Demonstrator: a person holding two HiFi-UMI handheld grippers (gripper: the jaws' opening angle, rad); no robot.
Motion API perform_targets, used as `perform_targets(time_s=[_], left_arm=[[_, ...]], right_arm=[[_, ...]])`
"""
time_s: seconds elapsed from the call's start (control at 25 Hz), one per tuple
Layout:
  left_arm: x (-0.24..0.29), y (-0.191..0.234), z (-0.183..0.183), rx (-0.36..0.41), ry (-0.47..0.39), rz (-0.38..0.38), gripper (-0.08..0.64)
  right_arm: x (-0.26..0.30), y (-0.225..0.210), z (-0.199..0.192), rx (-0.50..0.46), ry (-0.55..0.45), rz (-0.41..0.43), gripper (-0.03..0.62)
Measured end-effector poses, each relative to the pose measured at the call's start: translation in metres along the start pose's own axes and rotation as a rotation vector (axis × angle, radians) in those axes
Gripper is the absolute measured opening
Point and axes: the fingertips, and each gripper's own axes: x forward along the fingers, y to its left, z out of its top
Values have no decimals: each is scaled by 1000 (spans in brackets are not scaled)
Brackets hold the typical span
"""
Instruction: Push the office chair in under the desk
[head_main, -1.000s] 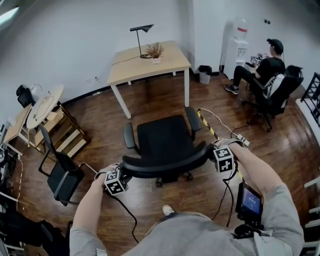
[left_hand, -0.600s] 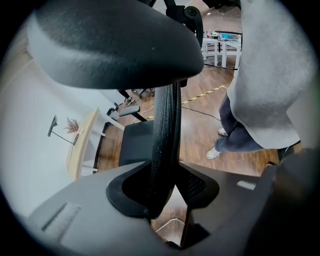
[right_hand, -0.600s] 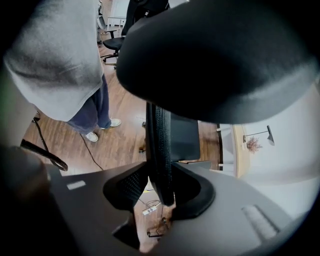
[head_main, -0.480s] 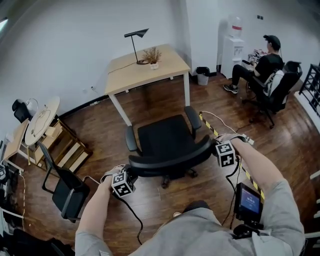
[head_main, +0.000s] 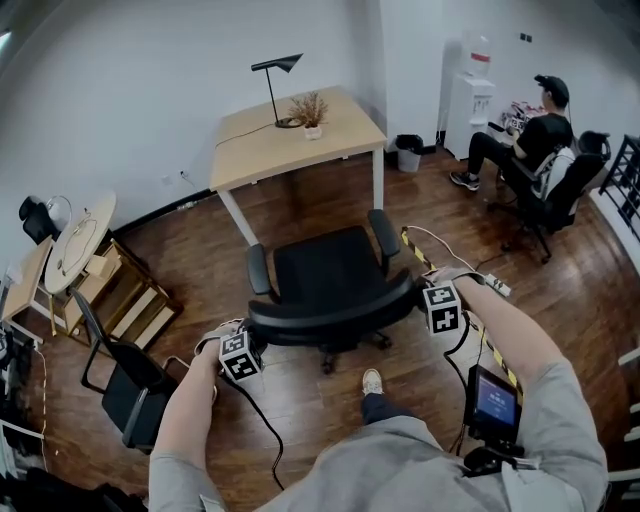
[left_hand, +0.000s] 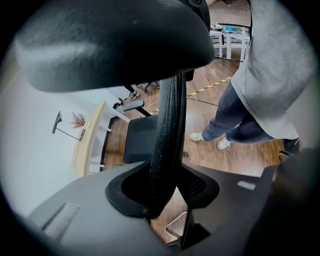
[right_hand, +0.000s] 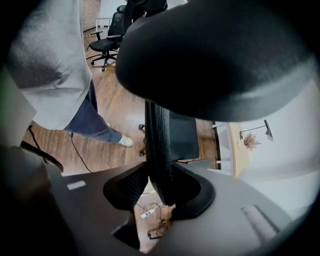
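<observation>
The chair (head_main: 335, 275) stands on the wood floor (head_main: 560, 290), its seat turned toward the counter (head_main: 260, 150). It is close in front of the counter but not under it. Its curved backrest (head_main: 330, 320) faces the person.

The left gripper (head_main: 252, 343) is at the backrest's left end and the right gripper (head_main: 422, 300) at its right end. In the left gripper view the jaws of the left gripper (left_hand: 161, 197) pinch the backrest's mesh edge (left_hand: 167, 130), which runs up between them. In the right gripper view the jaws of the right gripper (right_hand: 160, 187) likewise clamp the mesh edge (right_hand: 159, 145).

On the counter stand a lamp (head_main: 272, 95) and a small plant (head_main: 311, 108), both toward the wall. A bin (head_main: 409, 150) sits by the counter's right side, with a water dispenser (head_main: 475, 85) beyond it. A seated person (head_main: 530, 135) is at the far right. At the left, a black folding chair (head_main: 130, 380) stands near a round table (head_main: 75, 230).
</observation>
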Motion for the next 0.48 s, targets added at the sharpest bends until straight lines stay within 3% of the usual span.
perform_targets(time_s=[0.48], left_arm=[[34, 76, -20, -7, 35, 16, 144]], right_arm=[[37, -77, 4, -13, -27, -12, 146]])
